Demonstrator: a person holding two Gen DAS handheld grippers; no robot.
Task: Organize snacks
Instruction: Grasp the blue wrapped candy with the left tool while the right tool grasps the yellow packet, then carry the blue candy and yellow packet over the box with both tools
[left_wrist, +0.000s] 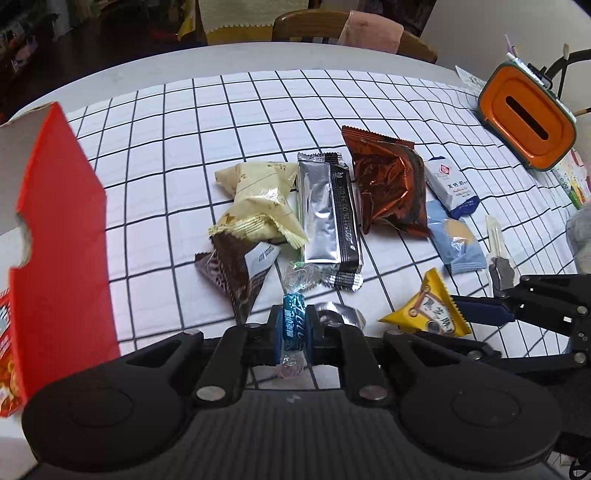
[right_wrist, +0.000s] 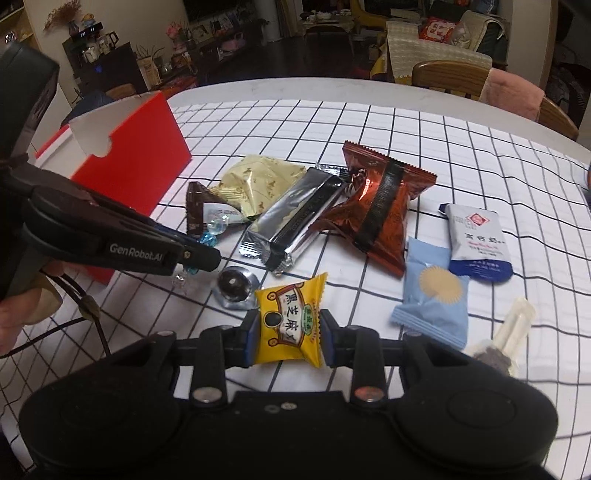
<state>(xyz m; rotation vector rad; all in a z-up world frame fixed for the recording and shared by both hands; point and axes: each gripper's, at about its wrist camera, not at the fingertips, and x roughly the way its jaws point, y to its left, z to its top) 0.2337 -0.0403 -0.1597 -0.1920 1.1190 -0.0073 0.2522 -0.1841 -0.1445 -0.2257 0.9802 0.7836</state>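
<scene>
My left gripper (left_wrist: 294, 313) is shut on a blue twist-wrapped candy (left_wrist: 293, 328), held upright between the blue pads just above the checked cloth (left_wrist: 166, 147). My right gripper (right_wrist: 289, 332) is shut on a yellow triangular packet (right_wrist: 291, 306) with black characters, gripped by its sides. In the left wrist view that yellow packet (left_wrist: 428, 314) shows at lower right. In the right wrist view the left gripper's fingers (right_wrist: 192, 254) cover most of the candy. A red open box (left_wrist: 62, 240) (right_wrist: 140, 155) stands at the left.
A pile lies mid-cloth: cream packet (left_wrist: 258, 199), silver-black bar (left_wrist: 325, 214), copper packet (left_wrist: 388, 184), brown triangle (left_wrist: 240, 273), white-blue sachet (left_wrist: 450, 184), light blue packet (left_wrist: 456, 236), foil-wrapped chocolate (right_wrist: 234, 286), clear stick packet (right_wrist: 513, 325). An orange tissue box (left_wrist: 528, 114) sits far right. A wooden chair (left_wrist: 314, 26) stands behind the table.
</scene>
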